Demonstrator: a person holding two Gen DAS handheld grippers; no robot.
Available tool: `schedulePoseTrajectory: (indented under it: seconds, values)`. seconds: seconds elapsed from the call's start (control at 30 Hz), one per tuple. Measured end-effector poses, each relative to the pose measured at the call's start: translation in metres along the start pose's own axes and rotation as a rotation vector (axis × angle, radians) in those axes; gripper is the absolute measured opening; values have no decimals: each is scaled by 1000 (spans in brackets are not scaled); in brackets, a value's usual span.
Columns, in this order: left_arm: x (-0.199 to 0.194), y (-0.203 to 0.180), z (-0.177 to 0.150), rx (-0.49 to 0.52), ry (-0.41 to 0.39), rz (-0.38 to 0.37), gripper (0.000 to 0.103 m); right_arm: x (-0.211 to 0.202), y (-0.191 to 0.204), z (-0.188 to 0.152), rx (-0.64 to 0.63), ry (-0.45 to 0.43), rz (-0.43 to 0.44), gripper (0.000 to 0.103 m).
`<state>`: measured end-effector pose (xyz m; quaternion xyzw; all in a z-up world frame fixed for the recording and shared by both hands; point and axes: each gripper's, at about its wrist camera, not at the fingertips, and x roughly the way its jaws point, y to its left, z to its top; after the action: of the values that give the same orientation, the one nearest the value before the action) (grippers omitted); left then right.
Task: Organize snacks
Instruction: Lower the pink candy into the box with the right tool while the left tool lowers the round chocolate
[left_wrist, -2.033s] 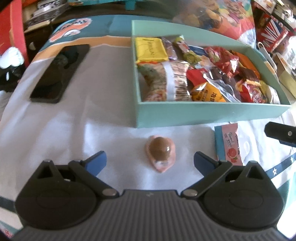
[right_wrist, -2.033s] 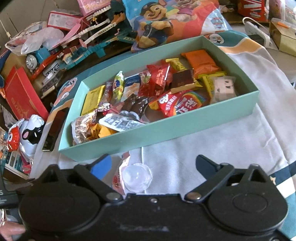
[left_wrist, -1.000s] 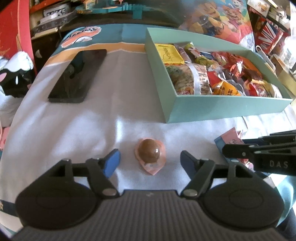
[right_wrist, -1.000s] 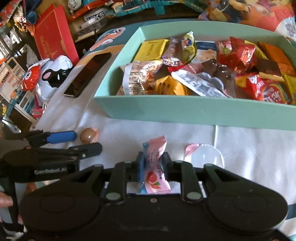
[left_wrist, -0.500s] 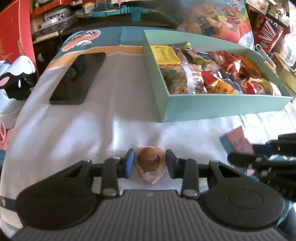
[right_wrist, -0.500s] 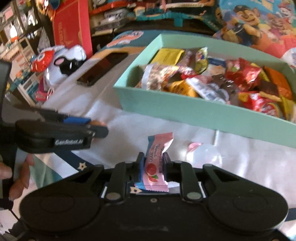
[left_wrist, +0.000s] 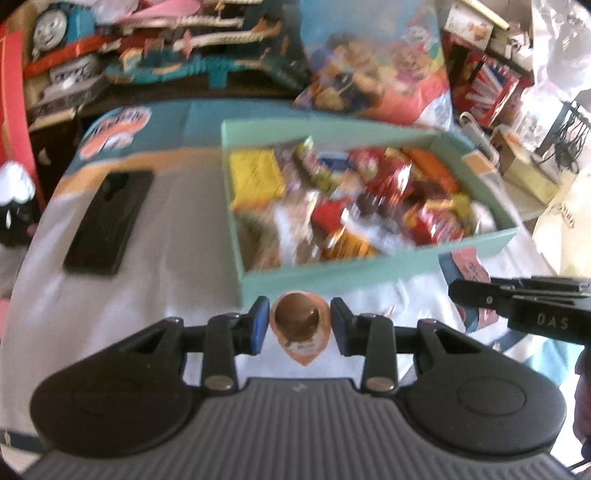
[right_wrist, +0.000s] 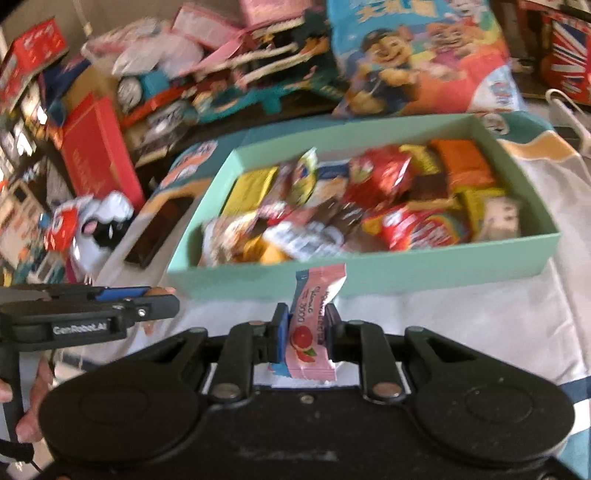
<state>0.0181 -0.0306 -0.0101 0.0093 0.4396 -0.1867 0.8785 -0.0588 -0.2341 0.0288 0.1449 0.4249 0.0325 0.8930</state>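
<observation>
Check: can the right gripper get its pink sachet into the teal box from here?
Probably yes. The right gripper is shut on the pink sachet, the teal box is open-topped just ahead, and nothing stands between them.

Left tongs (left_wrist: 299, 325) closed, gripping; right tongs (right_wrist: 306, 334) closed, gripping; side by side.

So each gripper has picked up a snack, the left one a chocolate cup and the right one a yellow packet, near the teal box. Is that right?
Not quite: the right gripper holds a pink packet with a grapefruit picture, not a yellow one, as the right wrist view shows. The rest stands: the left gripper has its jaws around the chocolate cup, and both are near the teal box.
</observation>
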Motion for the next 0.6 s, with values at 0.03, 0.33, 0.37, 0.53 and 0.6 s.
schedulePoseTrajectory:
  seconds: [0.03, 0.33, 0.37, 0.53, 0.6]
  values:
    - [0, -3, 7, 7, -11, -1, 35, -3, -5, 3, 19, -13, -1, 19]
    - [24, -25, 64, 18, -32, -15, 35, 0, -40, 48, 110, -85, -7, 19]
    - [27, -25, 68, 18, -29, -15, 35, 1, -42, 50, 112, -86, -6, 19]
    - [39, -27, 83, 24, -19, 4, 35, 10, -47, 62, 101, -82, -12, 19]
    - [43, -27, 87, 24, -18, 9, 35, 13, -48, 65, 96, -81, -16, 19]
